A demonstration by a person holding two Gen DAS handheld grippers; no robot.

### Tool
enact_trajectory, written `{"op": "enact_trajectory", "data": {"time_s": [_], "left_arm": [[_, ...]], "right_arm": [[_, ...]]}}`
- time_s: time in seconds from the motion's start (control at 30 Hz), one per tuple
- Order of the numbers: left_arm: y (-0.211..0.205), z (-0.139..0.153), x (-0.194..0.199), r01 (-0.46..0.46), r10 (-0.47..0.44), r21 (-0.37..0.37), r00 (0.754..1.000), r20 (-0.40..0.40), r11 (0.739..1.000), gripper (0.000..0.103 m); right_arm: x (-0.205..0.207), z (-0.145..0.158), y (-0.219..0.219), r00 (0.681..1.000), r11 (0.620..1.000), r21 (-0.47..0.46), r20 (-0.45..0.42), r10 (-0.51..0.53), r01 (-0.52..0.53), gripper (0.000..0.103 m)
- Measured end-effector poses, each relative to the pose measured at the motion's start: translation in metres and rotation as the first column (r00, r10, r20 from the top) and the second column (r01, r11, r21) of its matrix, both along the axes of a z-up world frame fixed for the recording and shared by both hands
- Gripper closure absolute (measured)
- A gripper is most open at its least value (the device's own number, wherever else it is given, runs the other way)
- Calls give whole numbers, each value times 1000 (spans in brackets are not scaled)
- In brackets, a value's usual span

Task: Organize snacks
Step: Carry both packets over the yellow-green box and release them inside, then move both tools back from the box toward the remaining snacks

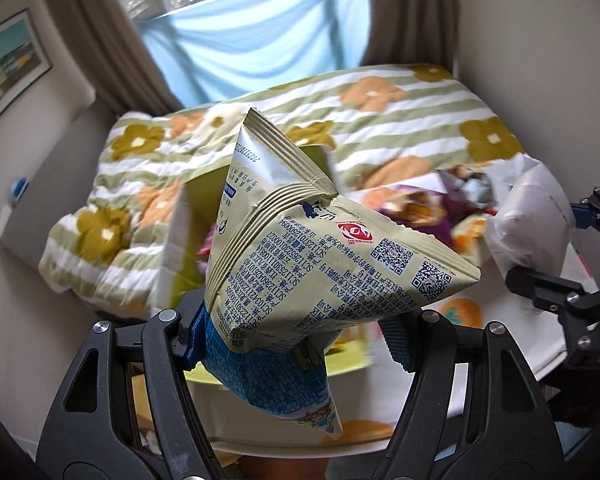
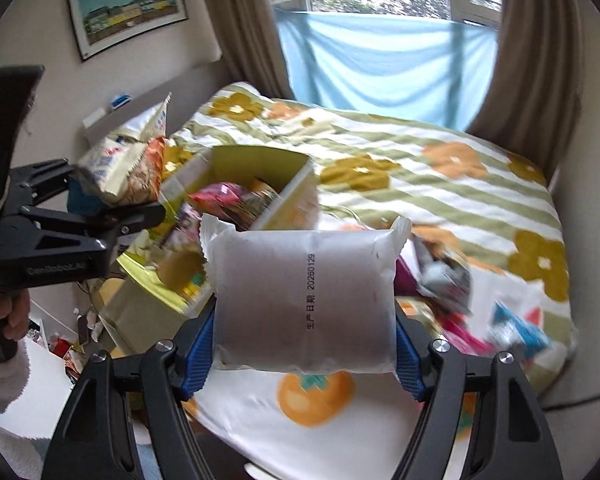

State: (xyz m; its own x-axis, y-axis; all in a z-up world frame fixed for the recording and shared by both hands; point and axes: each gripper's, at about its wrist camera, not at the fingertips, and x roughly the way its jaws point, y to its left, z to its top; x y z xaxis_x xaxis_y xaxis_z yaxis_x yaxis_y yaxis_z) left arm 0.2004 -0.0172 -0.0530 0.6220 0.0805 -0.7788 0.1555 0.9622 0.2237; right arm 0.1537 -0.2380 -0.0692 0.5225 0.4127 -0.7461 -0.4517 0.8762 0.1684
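My left gripper (image 1: 300, 332) is shut on a cream and blue chip bag (image 1: 324, 248), held up above the bed; it also shows at the left of the right wrist view (image 2: 120, 160). My right gripper (image 2: 304, 336) is shut on a white frosted snack packet (image 2: 304, 300) with a printed date. It shows in the left wrist view (image 1: 528, 220) at the far right. A yellow-green cardboard box (image 2: 296, 188) with several snacks inside stands open on the bed behind both bags. Loose snack packs (image 2: 444, 276) lie to its right.
The bed has a flower-striped quilt (image 2: 420, 152) and a white sheet with orange fruit prints (image 2: 316, 396). Wrappers litter the floor (image 2: 72, 340) at the left. A window with blue cloth (image 2: 384, 60) and brown curtains is behind.
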Motion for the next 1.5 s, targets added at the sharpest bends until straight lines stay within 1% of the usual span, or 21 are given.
{"op": "enact_trajectory", "data": {"time_s": [0.1, 0.2, 0.3, 0.43, 0.6, 0.63, 0.67, 0.7, 0.73, 0.77, 0.8, 0.9, 0.97, 1.07, 1.13, 1.2, 1.3, 1.4, 1.5], "left_arm": [[31, -4, 9, -33, 32, -40, 999, -23, 999, 37], [57, -9, 16, -44, 43, -45, 999, -26, 998, 37], [82, -20, 27, -49, 46, -60, 997, -60, 997, 37], [111, -38, 41, -27, 20, -66, 995, -99, 997, 37], [140, -59, 54, 9, -27, -114, 987, -159, 993, 37], [144, -62, 55, 22, -43, -128, 986, -160, 992, 37], [148, -64, 57, 36, -58, -138, 986, -156, 990, 31], [150, -67, 57, 56, -78, -144, 985, -152, 988, 21], [152, -68, 57, 70, -91, -146, 985, -147, 987, 16], [152, -69, 56, 80, -102, -151, 985, -142, 985, 6], [152, -71, 55, 91, -114, -167, 984, -140, 982, 0], [154, -74, 53, 114, -144, -202, 980, -141, 973, 1], [159, -78, 55, 99, -130, -204, 981, -144, 974, 1], [169, -80, 57, 61, -104, -243, 980, -168, 968, 1], [174, -80, 56, 36, -80, -243, 982, -173, 969, 1], [179, -78, 54, 16, -57, -234, 984, -169, 972, 1], [186, -75, 56, -9, -30, -240, 987, -158, 971, 1], [193, -72, 56, -36, -2, -243, 988, -153, 969, 1], [198, -70, 56, -60, 24, -239, 988, -149, 969, 1]], "right_arm": [[13, 4, 33, 1000, 1000, 17, -8, 12, -12, 32], [23, 4, 64, 1000, 999, 22, -13, 24, -24, 32], [35, 1, 94, 999, 1000, 17, -24, 24, -24, 32], [45, -7, 130, 999, 1000, 4, -41, 1, -1, 32], [51, -18, 160, 994, 998, -9, -86, -69, 69, 32], [51, -19, 163, 992, 997, -13, -91, -83, 82, 32], [51, -20, 165, 991, 995, -20, -94, -97, 96, 32], [50, -21, 168, 989, 994, -28, -95, -111, 109, 32], [48, -22, 171, 988, 992, -39, -93, -124, 121, 32], [47, -23, 173, 987, 990, -52, -93, -134, 130, 32], [46, -24, 174, 985, 988, -64, -96, -144, 139, 32], [48, -28, 176, 980, 984, -76, -105, -170, 163, 32], [51, -31, 174, 976, 982, -72, -116, -183, 176, 32], [53, -39, 173, 973, 982, -62, -141, -183, 176, 32], [54, -44, 175, 973, 984, -64, -149, -175, 167, 32], [53, -50, 180, 976, 985, -87, -148, -163, 151, 32], [53, -57, 190, 981, 986, -116, -143, -133, 117, 32], [52, -60, 197, 985, 992, -99, -147, -92, 78, 32], [54, -65, 201, 982, 993, -94, -170, -82, 67, 30]]}}
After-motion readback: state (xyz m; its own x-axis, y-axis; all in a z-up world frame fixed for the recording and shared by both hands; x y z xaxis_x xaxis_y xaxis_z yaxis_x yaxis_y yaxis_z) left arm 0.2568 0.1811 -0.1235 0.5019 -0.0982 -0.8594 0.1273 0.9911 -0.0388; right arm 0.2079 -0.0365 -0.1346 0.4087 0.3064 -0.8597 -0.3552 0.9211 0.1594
